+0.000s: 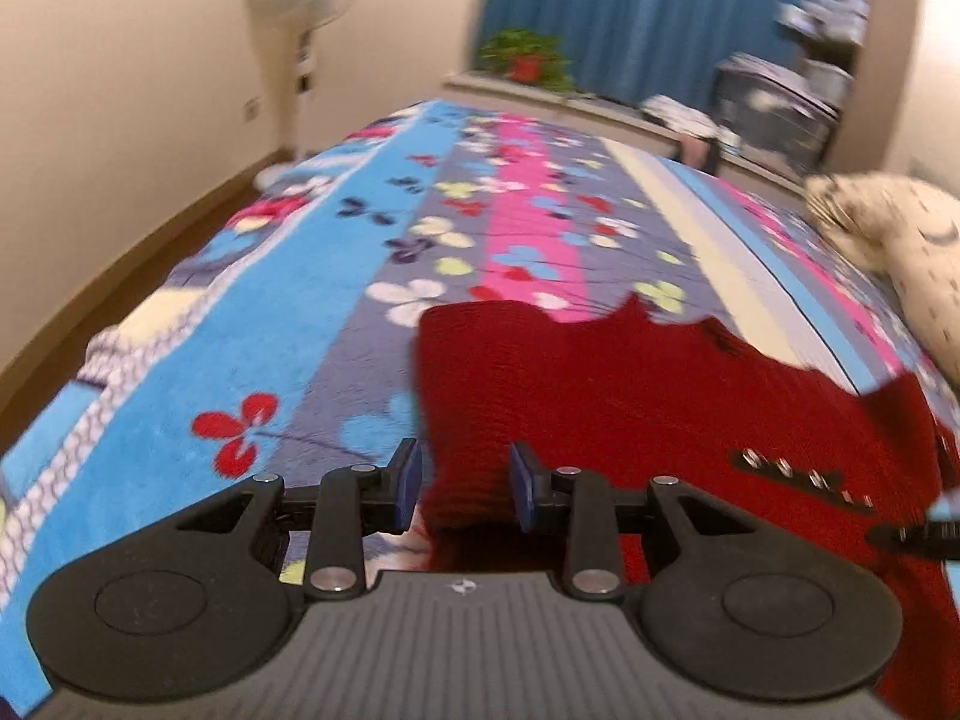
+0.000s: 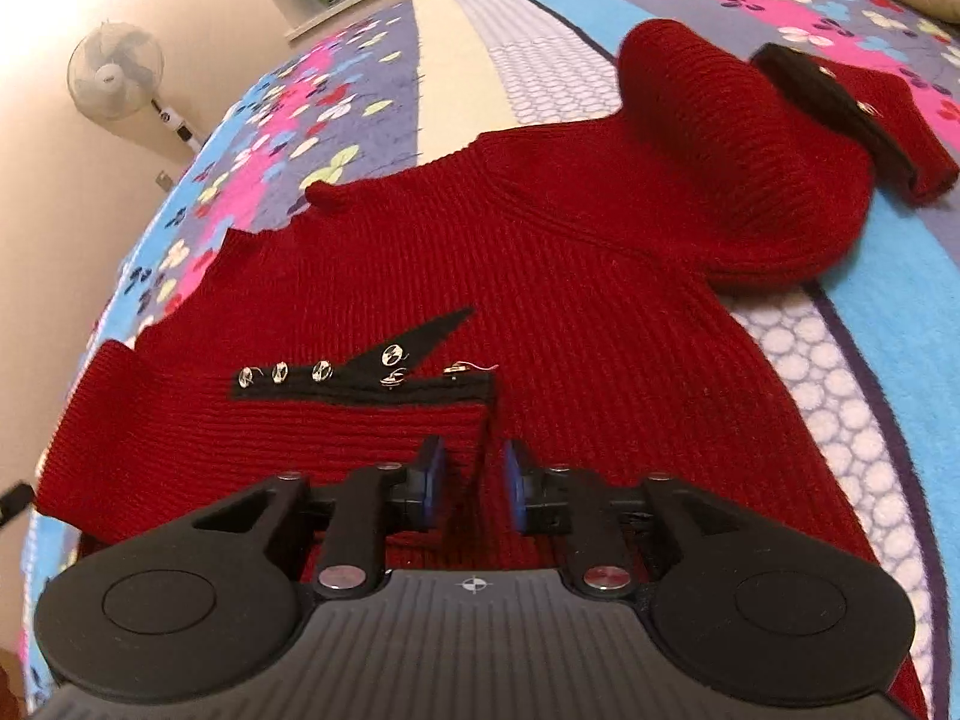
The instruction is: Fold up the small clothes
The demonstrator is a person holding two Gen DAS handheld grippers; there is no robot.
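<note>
On the flowered, striped fleece bedspread (image 2: 888,324), the dark red ribbed knit sweater (image 2: 540,276) is laid flat, its near edge straddled by the parted left gripper (image 1: 462,486) and right gripper (image 2: 471,492) (neither clamped), presumably readied for folding.

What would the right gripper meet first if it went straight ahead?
Likely the red sweater: its folded cuff edge already lies between the right gripper's open jaws, though depth is unclear.
</note>
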